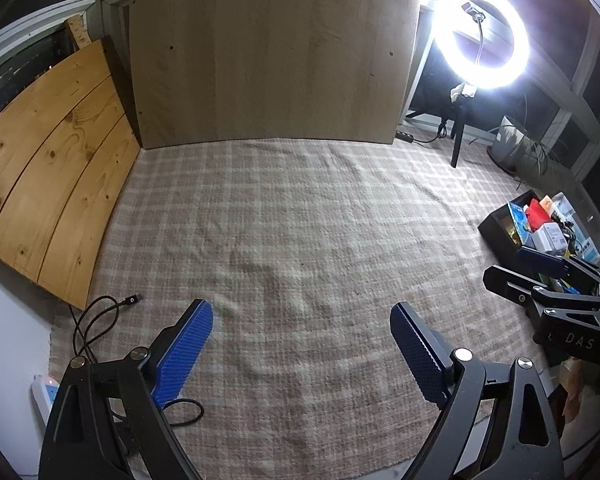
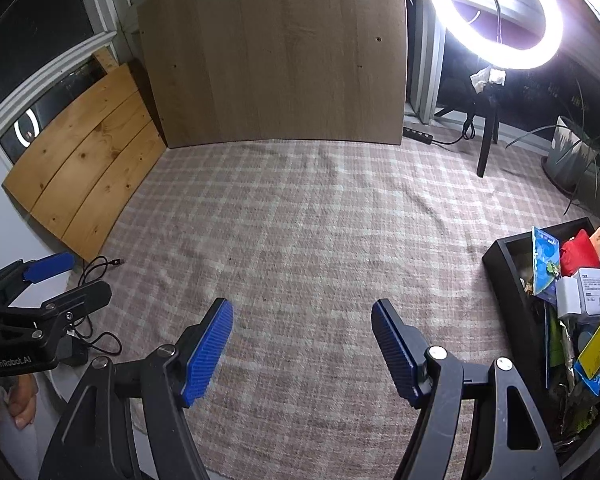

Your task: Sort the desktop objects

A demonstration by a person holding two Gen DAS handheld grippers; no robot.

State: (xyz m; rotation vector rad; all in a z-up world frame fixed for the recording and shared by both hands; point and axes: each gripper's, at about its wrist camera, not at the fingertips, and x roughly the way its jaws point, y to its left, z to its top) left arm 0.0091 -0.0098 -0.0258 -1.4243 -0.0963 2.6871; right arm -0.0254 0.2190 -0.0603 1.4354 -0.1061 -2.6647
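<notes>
Task status: sorting looks near done or done; plaid cloth (image 2: 300, 240) over the work surface is bare of loose items in both views; sorted goods sit packed in the black bin (image 2: 512, 280) at the right edge, incl. a red pouch (image 2: 578, 256), a white box (image 2: 590, 292), a blue card pkg (image 2: 546, 264) and a yellow card (image 2: 598, 344); only stray item is a black USB cable (image 1: 100, 316) at the cloth's left edge, poss. not part of the job; left gripper (image 1: 302, 344) jaws released wide, nothing between them; right gripper (image 2: 302, 344) likewise spread and empty; both angled down over bare cloth, side by side, right one beside the bin; a hand (image 2: 18, 404) shows behind the left tool; ring light (image 2: 494, 12) lit at rear
</notes>
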